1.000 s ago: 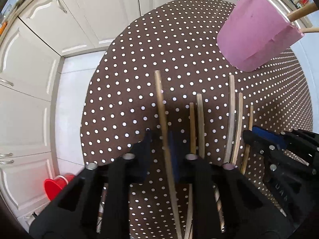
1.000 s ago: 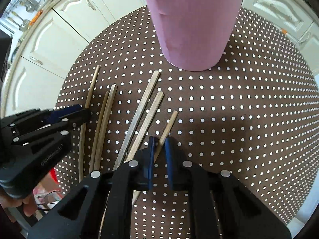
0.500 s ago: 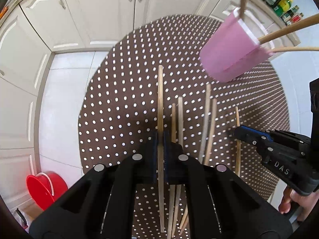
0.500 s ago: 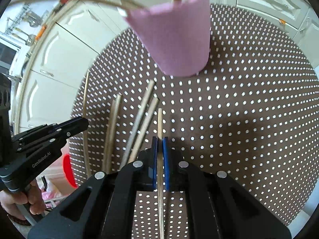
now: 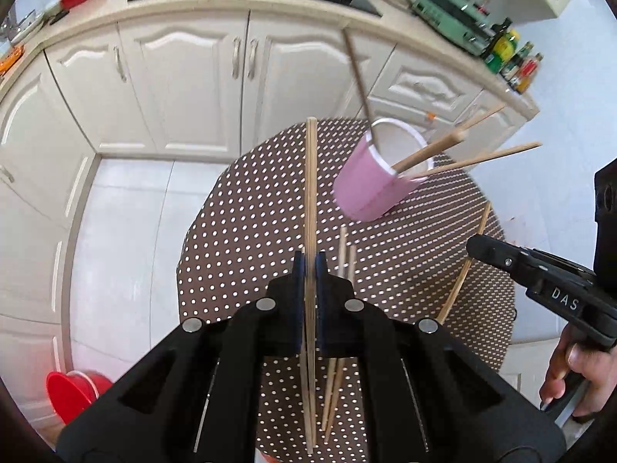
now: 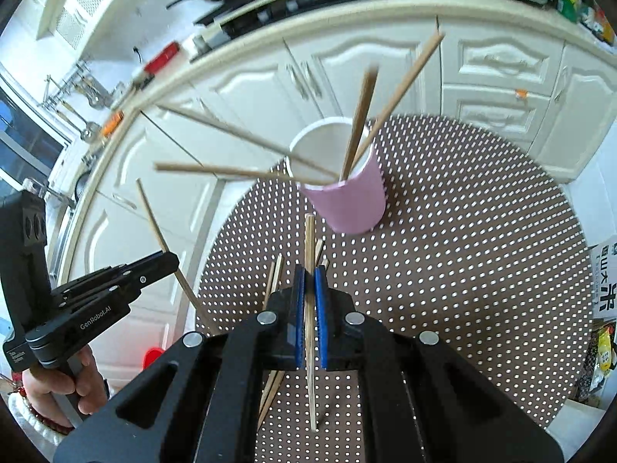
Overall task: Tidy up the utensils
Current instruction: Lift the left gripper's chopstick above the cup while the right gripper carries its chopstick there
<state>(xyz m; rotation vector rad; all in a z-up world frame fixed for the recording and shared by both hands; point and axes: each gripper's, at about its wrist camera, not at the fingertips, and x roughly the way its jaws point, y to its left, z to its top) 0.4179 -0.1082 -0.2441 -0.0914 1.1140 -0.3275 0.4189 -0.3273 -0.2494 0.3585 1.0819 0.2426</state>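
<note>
Surface: a round table under a brown cloth with white polka dots [image 5: 246,231], standing on a pale tiled floor [image 5: 127,212].
Room: a kitchen; white panelled cabinet doors [image 5: 193,88] run under a cream worktop [image 6: 239,50] that carries a black hob [image 6: 308,0], a green box-like appliance [image 5: 451,5] and a row of bottles [image 5: 513,61].
Other things: a red plastic bucket [image 5: 73,389] on the floor at the table's near left; a printed package [image 6: 605,285] at the table's right edge.
Holder: a pink paper cup with a white inside [image 6: 347,196] stands on the far half of the table, with several wooden chopsticks [image 6: 393,96] fanned out of its mouth.
In the way: the fanned sticks lean out over the cup's rim on every side.
Loose utensils: four pale wooden chopsticks [image 5: 345,262] lie on the cloth nearer than the cup, partly hidden behind the gripper bodies.
Left gripper [image 5: 309,266]: blue pads clenched on one long wooden chopstick [image 5: 311,193], held clear of the cloth, its far tip level with the cup's left side.
Right gripper [image 6: 309,274]: pads clamped on a second wooden chopstick [image 6: 309,239], its far tip just short of the cup's base.
Hands: a person's hand [image 5: 574,370] grips the right tool's handle.
</note>
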